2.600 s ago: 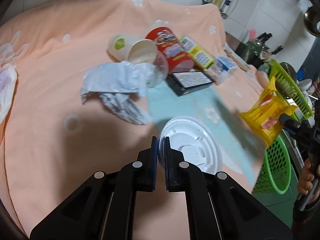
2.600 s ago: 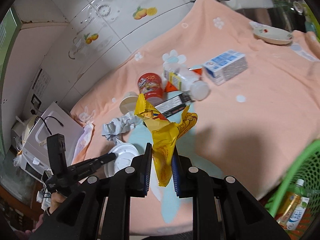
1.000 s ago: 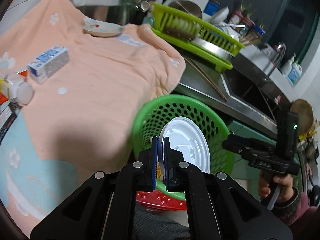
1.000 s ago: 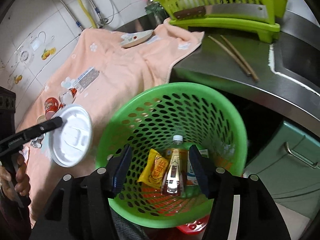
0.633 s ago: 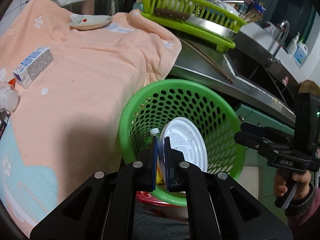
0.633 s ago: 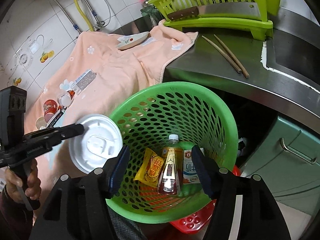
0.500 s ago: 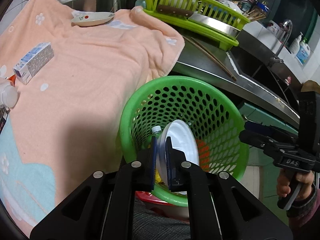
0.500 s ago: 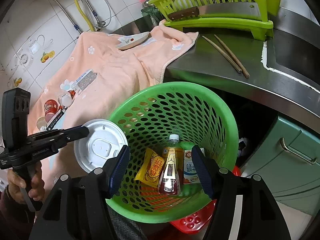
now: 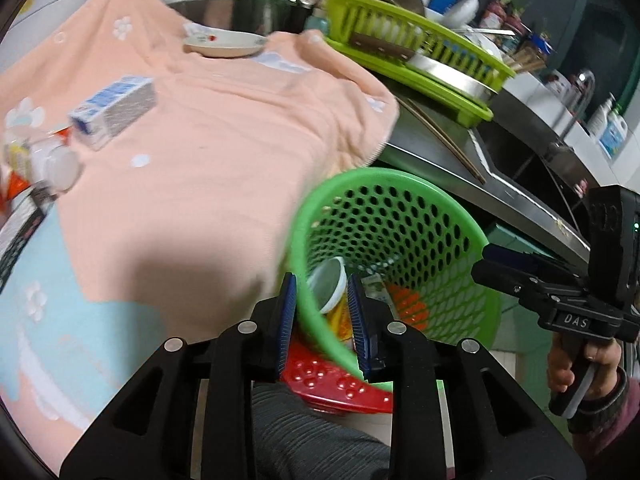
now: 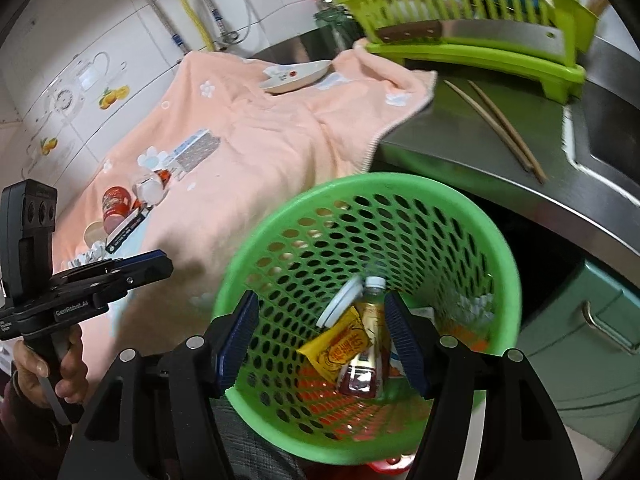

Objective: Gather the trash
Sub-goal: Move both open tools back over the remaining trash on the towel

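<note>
white round lid [image 10: 340,301], tilted inside green basket [image 10: 496,248]

White plastic lid [image 10: 339,302] lies tilted inside green perforated basket [image 10: 500,264], leaning against capped drink bottle [image 10: 366,346] beside yellow snack wrapper [image 10: 336,350]. On peach cloth: blue-white carton [image 9: 114,110], red cup [image 10: 116,202], black box [image 10: 126,230], crumpled paper [image 10: 90,256].
</note>
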`<state>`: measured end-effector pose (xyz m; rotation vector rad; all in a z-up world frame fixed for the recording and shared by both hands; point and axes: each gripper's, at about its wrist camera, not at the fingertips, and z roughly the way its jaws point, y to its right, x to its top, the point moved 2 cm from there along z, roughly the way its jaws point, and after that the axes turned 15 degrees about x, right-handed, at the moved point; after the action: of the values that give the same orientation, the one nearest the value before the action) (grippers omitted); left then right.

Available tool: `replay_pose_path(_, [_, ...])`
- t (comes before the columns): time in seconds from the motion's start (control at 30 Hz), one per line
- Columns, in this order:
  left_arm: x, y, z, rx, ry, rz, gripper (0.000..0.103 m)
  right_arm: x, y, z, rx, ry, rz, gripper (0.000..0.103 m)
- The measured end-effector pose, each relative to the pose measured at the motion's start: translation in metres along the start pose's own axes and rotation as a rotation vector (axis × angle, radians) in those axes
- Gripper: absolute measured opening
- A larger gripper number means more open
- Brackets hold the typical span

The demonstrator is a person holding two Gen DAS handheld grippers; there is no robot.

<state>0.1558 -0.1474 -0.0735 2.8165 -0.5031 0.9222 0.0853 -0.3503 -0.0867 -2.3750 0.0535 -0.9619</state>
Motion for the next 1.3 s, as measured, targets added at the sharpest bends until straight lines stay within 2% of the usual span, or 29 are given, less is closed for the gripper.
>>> replay_pose_path(0.1, [-0.002,-0.023,-0.010,0.025,0.015,-0.048,0.029,0.008,-0.011,0.011,0.022,-0.014,-0.022,0.063])
replay_pose_path(0.17, [-0.005,-0.042,-0.018,0.053,0.031,-0.085,0.037,0.014,-0.021,0.019,0.035,-0.025,-0.045,0.063])
replay_pose_path(0.27, [-0.009,-0.065,-0.028,0.092,0.047,-0.121,0.038,0.024,-0.037,0.034,0.052,-0.047,-0.087,0.064])
replay_pose_path(0.33, [-0.012,-0.082,-0.034,0.111,0.052,-0.149,0.038,0.029,-0.046,0.041,0.061,-0.058,-0.107,0.069])
replay_pose_path(0.6, [-0.034,-0.146,-0.055,0.188,0.075,-0.284,0.047,0.060,-0.087,0.078,0.111,-0.105,-0.181,0.071])
replay_pose_path(0.8, [-0.052,-0.186,-0.068,0.239,0.079,-0.367,0.048,0.081,-0.129,0.110,0.154,-0.140,-0.234,0.072])
replay_pose_path(0.97, [-0.065,-0.217,-0.079,0.272,0.088,-0.430,0.050,0.095,-0.174,0.143,0.189,-0.175,-0.341,0.072])
replay_pose_path(1.03, [-0.070,-0.228,-0.082,0.285,0.090,-0.449,0.050,0.103,-0.192,0.159,0.228,-0.199,-0.369,0.072])
replay_pose_path(1.3, [-0.078,-0.262,-0.086,0.298,0.087,-0.514,0.050,0.131,-0.245,0.221,0.312,-0.273,-0.490,0.072])
